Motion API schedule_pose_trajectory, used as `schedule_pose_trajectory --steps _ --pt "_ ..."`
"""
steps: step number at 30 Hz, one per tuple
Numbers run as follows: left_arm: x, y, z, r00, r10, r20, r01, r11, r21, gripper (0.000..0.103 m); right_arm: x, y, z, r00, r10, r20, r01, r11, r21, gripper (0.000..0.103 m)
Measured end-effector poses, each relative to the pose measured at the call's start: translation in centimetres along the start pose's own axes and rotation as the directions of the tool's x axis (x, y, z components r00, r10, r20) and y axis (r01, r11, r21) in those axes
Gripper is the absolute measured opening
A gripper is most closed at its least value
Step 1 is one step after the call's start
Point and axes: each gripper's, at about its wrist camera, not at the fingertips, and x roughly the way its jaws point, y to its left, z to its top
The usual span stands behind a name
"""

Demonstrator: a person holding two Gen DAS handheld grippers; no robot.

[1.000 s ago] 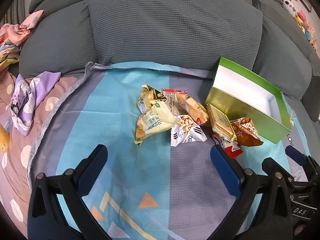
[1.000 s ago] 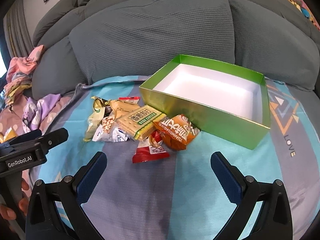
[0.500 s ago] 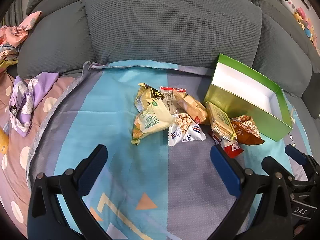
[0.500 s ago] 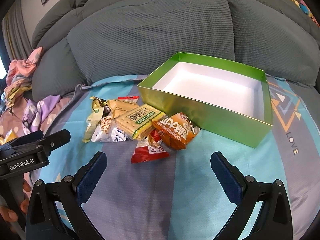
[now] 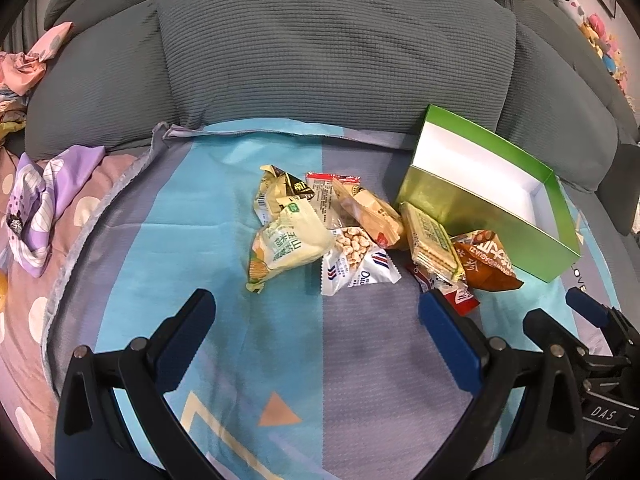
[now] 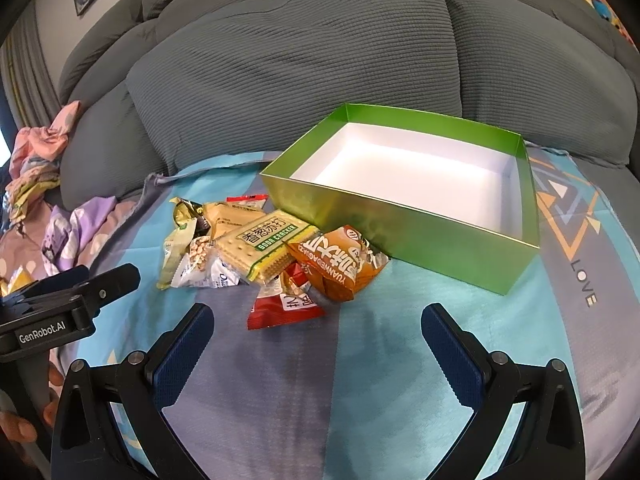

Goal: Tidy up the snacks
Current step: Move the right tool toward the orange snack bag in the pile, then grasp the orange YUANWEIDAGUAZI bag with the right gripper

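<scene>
On the far left a crumpled purple cloth (image 5: 38, 204) lies on the dotted bedding, beside the blue and grey patterned cover (image 5: 192, 208) where everything happens. The left gripper (image 5: 316, 320) hangs low over this cover with its two blue-padded fingers spread wide and nothing between them. Just beyond it sits the pile of snacks: a pale yellow-green packet (image 5: 286, 242) at the left edge, then a white packet showing peanuts (image 5: 356, 264), a tan wrapped bar (image 5: 370, 214), a soda cracker pack (image 6: 264, 244) leaning on the others, a red packet (image 6: 282, 306) at the front, and an orange packet (image 6: 340, 264) that touches the box wall. The right gripper (image 6: 316, 330) is also wide open and holds nothing; the red packet lies just ahead of its left finger. To the right of the pile stands the green box (image 6: 420, 232), white inside and with nothing in it, close to the grey cushions (image 6: 304, 44) behind.
</scene>
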Motion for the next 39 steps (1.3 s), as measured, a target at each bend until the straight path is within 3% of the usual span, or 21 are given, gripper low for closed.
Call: schedule_pose_trajectory --steps 5,8,16,25,32,36,39 --pt "0.3 0.3 -0.2 0.996 -0.085 0.009 0.086 0.996 -0.031 0.103 0.2 -0.4 -0.5 1.0 0.025 0.0 -0.025 0.999 -0.019 0.103" --pt "0.5 -0.1 -0.4 0.997 -0.079 0.016 0.079 0.997 -0.016 0.103 0.2 -0.6 -0.8 0.999 0.036 0.0 -0.036 0.999 -0.026 0.103" --pt "1.2 -0.3 -0.7 0.989 -0.15 0.017 0.15 0.988 -0.027 0.102 0.6 -1.1 -1.1 0.998 0.06 0.016 -0.06 0.998 -0.034 0.103" --pt "1.4 -1.5 0.2 0.993 -0.114 0.039 0.114 0.993 0.01 0.101 1.5 -2.5 -0.8 0.998 0.064 0.026 -0.064 0.998 -0.011 0.103" --pt "1.3 -4.5 1.5 0.986 -0.152 0.07 0.144 0.984 0.108 0.094 1.9 -3.3 -0.2 0.996 0.069 0.05 -0.069 0.998 -0.007 0.103" --pt "1.5 -6.1 2.4 0.977 -0.198 0.078 0.185 0.971 0.155 0.081 2.5 -3.9 0.0 0.995 0.084 0.057 -0.084 0.996 -0.005 0.102" --pt "2.3 -7.3 3.1 0.964 -0.259 0.064 0.242 0.95 0.197 0.074 3.3 -4.2 0.0 0.994 0.091 0.054 -0.091 0.996 -0.006 0.094"
